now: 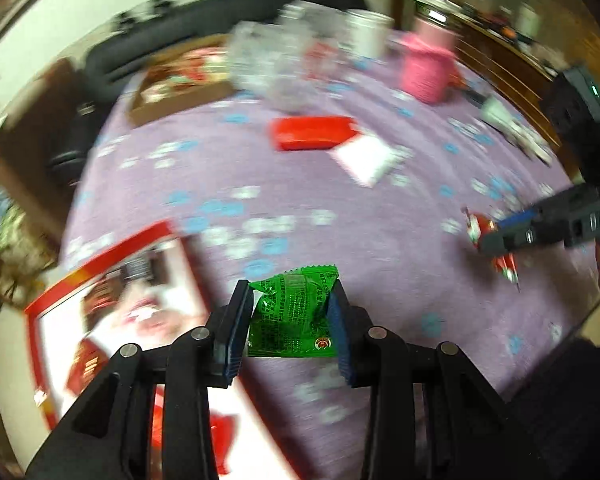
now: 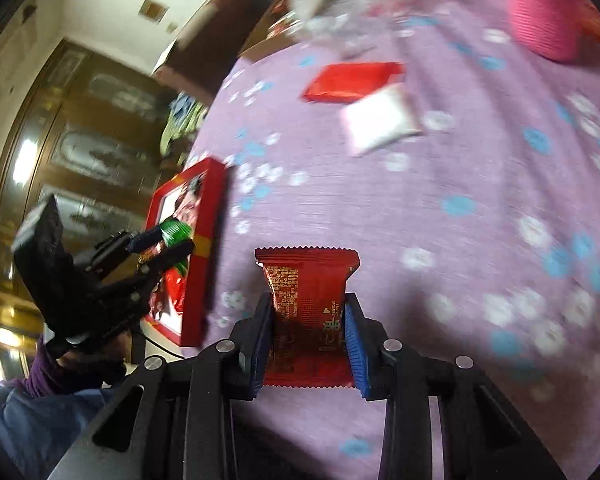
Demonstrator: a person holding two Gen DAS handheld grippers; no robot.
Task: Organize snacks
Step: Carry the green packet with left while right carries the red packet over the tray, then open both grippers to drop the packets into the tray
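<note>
Green snack packet [image 1: 292,316] pinched in left gripper [image 1: 291,320] — red snack packet [image 2: 308,316] clamped in right gripper [image 2: 309,332].

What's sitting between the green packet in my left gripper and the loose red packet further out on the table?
Only bare floral tablecloth between the green packet and the red packet, per the left wrist view.

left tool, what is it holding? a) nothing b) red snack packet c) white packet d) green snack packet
d: the left tool is shut on a green snack packet, while the red snack packet sits in the right tool.
</note>
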